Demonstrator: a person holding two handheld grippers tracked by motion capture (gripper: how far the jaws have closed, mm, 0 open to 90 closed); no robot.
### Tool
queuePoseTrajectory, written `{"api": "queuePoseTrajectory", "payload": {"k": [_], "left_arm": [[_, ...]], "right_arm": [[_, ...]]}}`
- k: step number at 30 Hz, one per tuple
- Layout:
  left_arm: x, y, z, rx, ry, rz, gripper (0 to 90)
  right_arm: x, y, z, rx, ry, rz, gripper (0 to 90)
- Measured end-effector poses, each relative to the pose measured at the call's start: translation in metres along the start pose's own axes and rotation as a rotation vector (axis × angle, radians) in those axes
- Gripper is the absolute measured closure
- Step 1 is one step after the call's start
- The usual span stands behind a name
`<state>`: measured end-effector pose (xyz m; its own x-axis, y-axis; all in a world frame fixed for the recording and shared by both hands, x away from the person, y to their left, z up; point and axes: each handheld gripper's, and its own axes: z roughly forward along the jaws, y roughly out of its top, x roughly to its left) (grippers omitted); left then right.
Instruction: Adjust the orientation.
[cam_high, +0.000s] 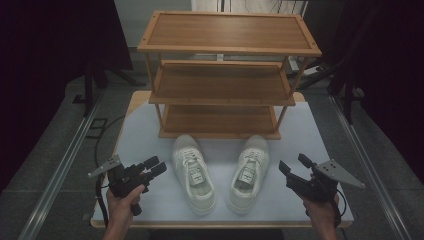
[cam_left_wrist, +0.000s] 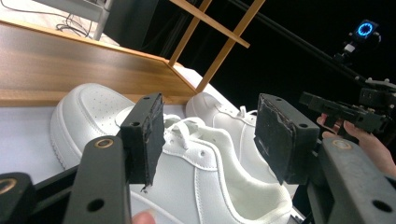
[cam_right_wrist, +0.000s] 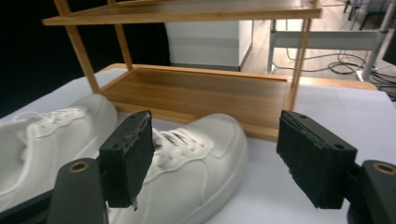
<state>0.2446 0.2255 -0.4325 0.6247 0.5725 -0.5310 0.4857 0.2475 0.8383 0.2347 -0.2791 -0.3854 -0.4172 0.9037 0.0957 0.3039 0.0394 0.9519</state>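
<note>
White shoes lie between both gripping hands, jaws apparently spread.

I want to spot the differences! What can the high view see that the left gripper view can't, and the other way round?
The high view alone takes in all three shelves of the rack, the whole white table, and the left claw with the hand holding it, from outside. The left gripper view alone gives a close look at its own claw's worn black pads, standing open, and a glowing blue ring in the dark. Both show the two white shoes, left shoe and right shoe, the rack and the right claw.
</note>
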Motion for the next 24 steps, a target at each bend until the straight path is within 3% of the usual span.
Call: {"api": "queuePoseTrajectory", "payload": {"k": [4, 8, 17, 24], "left_arm": [[0.001, 0.0, 0.001, 0.0, 0.003, -0.008, 41.3], [0.002, -0.001, 0.005, 0.012, 0.006, -0.01, 40.0], [-0.001, -0.001, 0.006, 0.018, -0.002, -0.014, 39.5], [0.0, -0.002, 0.008, 0.021, 0.0, -0.022, 39.4]], "right_arm": [[0.007, 0.001, 0.0, 0.0, 0.022, -0.011, 30.7], [0.018, 0.001, 0.001, 0.007, 0.061, -0.029, 39.0], [0.049, -0.002, 0.007, 0.014, 0.168, -0.072, 68.8], [0.071, -0.008, 0.017, 0.053, 0.244, -0.118, 83.2]]}}
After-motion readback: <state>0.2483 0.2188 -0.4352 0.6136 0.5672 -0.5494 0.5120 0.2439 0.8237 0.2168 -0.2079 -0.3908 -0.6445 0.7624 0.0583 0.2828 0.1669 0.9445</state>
